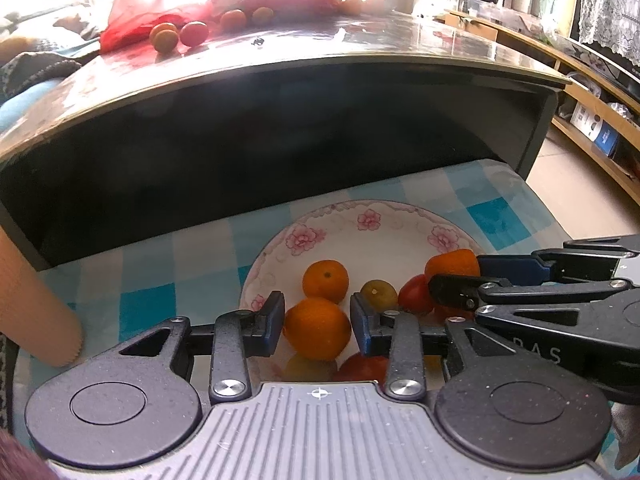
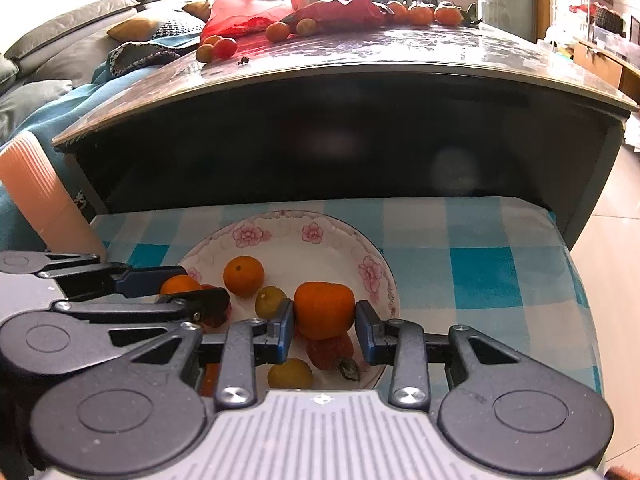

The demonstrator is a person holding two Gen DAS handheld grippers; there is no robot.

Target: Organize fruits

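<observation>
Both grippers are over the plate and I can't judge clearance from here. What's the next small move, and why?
Probably open both a little and lift straight up. The left gripper and right gripper each bracket an orange low over the floral plate, among other fruit. More fruit waits on the table.

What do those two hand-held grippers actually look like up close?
Both match. The left hand-held gripper and the right hand-held gripper have black speckled linkage arms with silver screw heads, round black discs on each side, and blue pads on the fingertips. A ribbed grey housing carries a small crosshair mark. No cables show.
</observation>
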